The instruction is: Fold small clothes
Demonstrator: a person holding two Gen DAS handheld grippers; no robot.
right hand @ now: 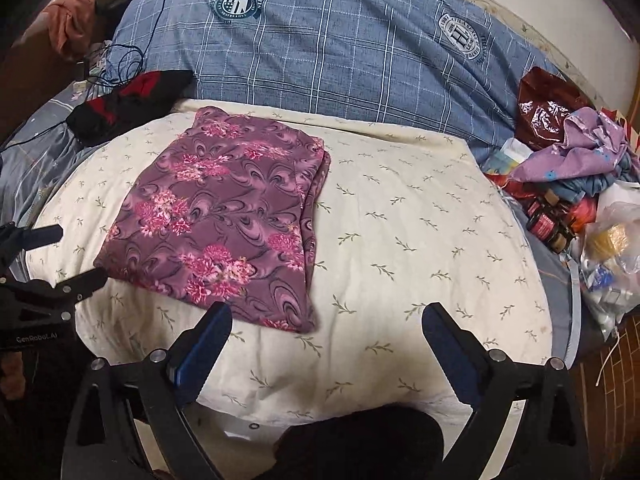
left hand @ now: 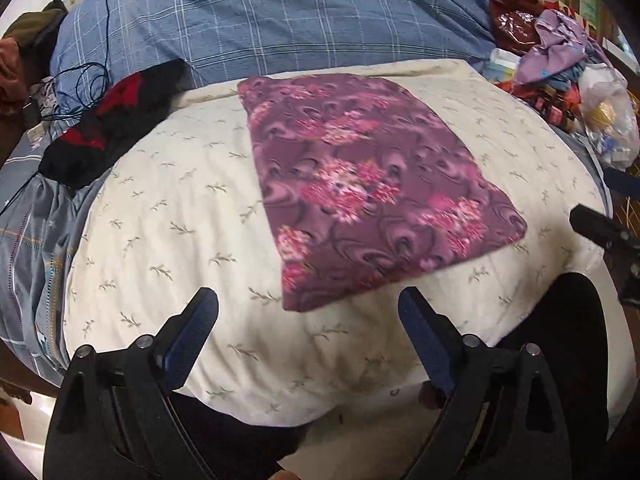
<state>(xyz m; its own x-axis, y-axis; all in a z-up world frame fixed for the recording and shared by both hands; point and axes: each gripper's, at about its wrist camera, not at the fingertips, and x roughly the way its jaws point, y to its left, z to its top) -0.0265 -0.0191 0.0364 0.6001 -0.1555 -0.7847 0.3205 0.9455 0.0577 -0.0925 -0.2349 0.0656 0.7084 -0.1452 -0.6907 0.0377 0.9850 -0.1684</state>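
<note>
A purple garment with pink flowers (left hand: 360, 184) lies folded into a flat rectangle on a cream leaf-print cushion (left hand: 168, 216). My left gripper (left hand: 308, 296) hovers open just short of the garment's near corner, with nothing between its fingers. In the right wrist view the same folded garment (right hand: 224, 216) lies left of centre on the cushion (right hand: 420, 240), its layered edges facing right. My right gripper (right hand: 327, 309) is open and empty above the cushion's near part, beside the garment's near right corner. The left gripper (right hand: 78, 254) also shows at the left edge, open beside the garment.
A black and red garment (left hand: 112, 128) lies at the cushion's far left by tangled dark cables (left hand: 80, 80). A blue checked quilt (right hand: 340, 48) runs along the back. Crumpled lilac cloth (right hand: 576, 148), small jars and plastic bags (right hand: 612, 248) crowd the right edge.
</note>
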